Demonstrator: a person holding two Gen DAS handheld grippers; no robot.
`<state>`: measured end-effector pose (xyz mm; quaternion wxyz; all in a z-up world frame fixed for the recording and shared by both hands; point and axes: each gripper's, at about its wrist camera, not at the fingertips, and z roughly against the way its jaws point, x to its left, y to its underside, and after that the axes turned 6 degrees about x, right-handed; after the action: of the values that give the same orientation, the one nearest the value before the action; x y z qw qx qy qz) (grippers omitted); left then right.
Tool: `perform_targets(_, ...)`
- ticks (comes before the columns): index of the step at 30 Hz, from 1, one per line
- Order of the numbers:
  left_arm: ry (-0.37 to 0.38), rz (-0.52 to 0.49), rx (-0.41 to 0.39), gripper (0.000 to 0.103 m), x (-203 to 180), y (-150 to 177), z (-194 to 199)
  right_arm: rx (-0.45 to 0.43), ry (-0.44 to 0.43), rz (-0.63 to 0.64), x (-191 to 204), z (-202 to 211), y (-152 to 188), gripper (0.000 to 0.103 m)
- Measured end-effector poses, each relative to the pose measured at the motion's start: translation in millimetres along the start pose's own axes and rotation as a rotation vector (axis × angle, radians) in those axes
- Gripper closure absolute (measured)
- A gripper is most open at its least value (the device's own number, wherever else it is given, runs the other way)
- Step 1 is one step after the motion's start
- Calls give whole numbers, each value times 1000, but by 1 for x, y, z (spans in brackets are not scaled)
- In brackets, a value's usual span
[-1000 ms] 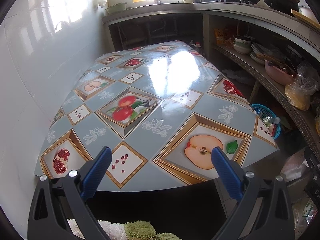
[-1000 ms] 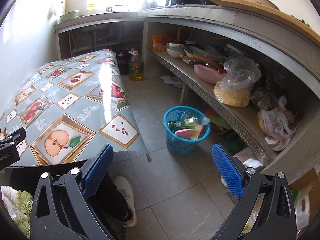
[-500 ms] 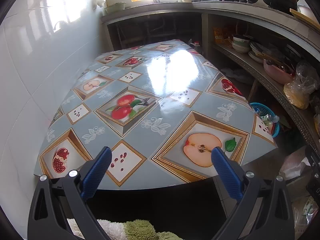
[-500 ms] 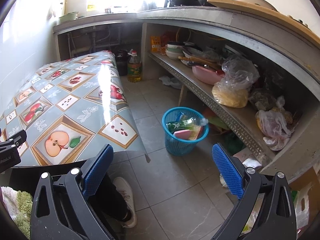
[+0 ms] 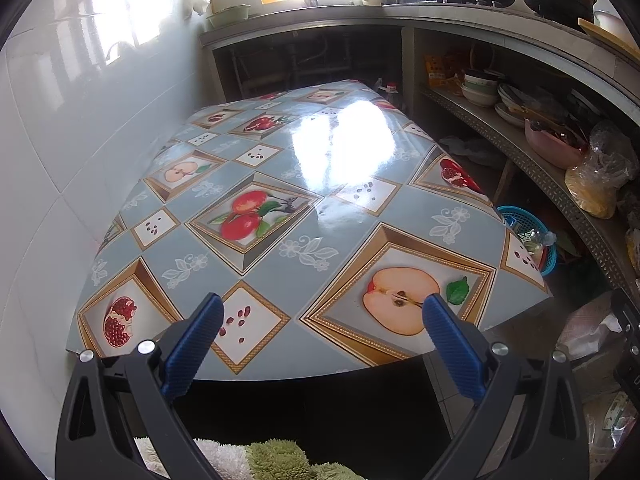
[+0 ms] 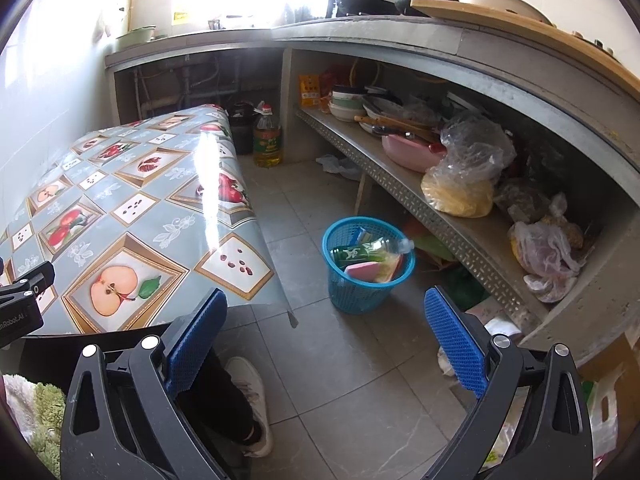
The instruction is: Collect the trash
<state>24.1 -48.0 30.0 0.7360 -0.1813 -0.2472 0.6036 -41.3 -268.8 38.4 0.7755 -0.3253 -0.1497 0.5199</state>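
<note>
A blue mesh waste basket [image 6: 368, 268] stands on the tiled floor to the right of the table; it holds a plastic bottle [image 6: 374, 250], a pink item and other wrappers. It also shows in the left wrist view [image 5: 530, 236] past the table's right edge. My left gripper [image 5: 320, 320] is open and empty above the near edge of the fruit-patterned tablecloth [image 5: 304, 216]. My right gripper [image 6: 326, 320] is open and empty above the floor, short of the basket. No loose trash shows on the table.
A low shelf [image 6: 420, 200] on the right carries bowls, a pink basin and plastic bags. An oil bottle [image 6: 267, 140] stands on the floor at the far end. A person's shoe [image 6: 252, 400] is below my right gripper. A white tiled wall [image 5: 60, 140] borders the table's left.
Both views shift only slightly; the left gripper has drifted a little over the table's near edge. Both grippers stay open and empty.
</note>
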Motion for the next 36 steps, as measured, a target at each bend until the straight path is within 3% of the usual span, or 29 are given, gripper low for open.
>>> perform_targets(36,25,3,26,5,1,3,-4,-1,9,-10,0,4,1,8)
